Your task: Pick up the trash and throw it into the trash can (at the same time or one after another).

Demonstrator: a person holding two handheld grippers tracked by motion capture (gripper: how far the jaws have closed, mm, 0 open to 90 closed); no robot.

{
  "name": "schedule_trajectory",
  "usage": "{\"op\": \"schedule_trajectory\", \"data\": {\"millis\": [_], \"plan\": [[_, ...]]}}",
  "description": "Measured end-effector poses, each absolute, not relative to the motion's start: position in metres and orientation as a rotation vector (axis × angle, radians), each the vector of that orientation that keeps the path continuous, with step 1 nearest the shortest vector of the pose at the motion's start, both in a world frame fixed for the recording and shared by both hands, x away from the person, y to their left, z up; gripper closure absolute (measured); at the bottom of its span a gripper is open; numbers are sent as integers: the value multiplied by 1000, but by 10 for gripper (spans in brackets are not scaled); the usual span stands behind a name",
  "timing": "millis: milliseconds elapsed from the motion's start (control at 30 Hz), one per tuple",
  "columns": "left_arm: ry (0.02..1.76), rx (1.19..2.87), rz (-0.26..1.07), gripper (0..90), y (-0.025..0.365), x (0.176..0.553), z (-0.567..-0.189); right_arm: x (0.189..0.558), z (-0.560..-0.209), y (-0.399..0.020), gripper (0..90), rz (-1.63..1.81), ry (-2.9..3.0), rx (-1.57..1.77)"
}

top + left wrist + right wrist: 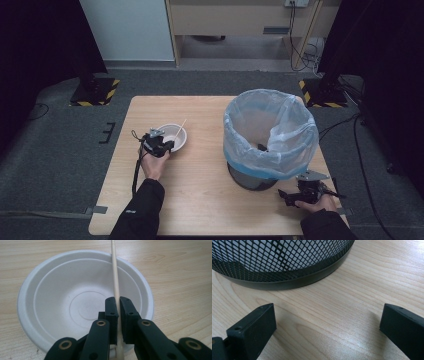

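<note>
Left tongs (117,322) clamped on wooden skewer (115,277) lying across white paper bowl (35,285); right tongs (327,332) spread wide beside mesh bin (287,262). Risk: thin skewer slipping or snapping.

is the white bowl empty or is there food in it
No food: the white bowl shows a bare inside, with only a wooden stick across its rim, pinched by the left gripper.

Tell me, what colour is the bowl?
White. The bowl shows best in the left gripper view, with a pale wooden stick across it.

High view overlooks the table (200,200); both gripper views skim it closely.
</note>
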State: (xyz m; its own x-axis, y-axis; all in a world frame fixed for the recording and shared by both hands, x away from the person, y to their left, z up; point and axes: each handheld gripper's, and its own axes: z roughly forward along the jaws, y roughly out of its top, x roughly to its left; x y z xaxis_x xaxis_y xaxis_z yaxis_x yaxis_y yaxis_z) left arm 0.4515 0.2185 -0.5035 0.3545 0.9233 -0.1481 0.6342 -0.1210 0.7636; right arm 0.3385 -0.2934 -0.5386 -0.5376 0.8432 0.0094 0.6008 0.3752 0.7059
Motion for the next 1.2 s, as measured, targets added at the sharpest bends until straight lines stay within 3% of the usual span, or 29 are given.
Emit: {"op": "schedule_trajectory", "data": {"millis": [300, 700, 1200], "plan": [[1331, 1789, 477, 852, 230, 444, -486, 339, -539, -293, 9, 952, 2287, 1261], [1152, 1683, 536, 851, 241, 414, -431, 339, -539, -293, 8, 952, 2287, 1260], [973, 1562, 576, 851, 229, 389, -376, 338, -539, -293, 8, 952, 2288, 1260]]}}
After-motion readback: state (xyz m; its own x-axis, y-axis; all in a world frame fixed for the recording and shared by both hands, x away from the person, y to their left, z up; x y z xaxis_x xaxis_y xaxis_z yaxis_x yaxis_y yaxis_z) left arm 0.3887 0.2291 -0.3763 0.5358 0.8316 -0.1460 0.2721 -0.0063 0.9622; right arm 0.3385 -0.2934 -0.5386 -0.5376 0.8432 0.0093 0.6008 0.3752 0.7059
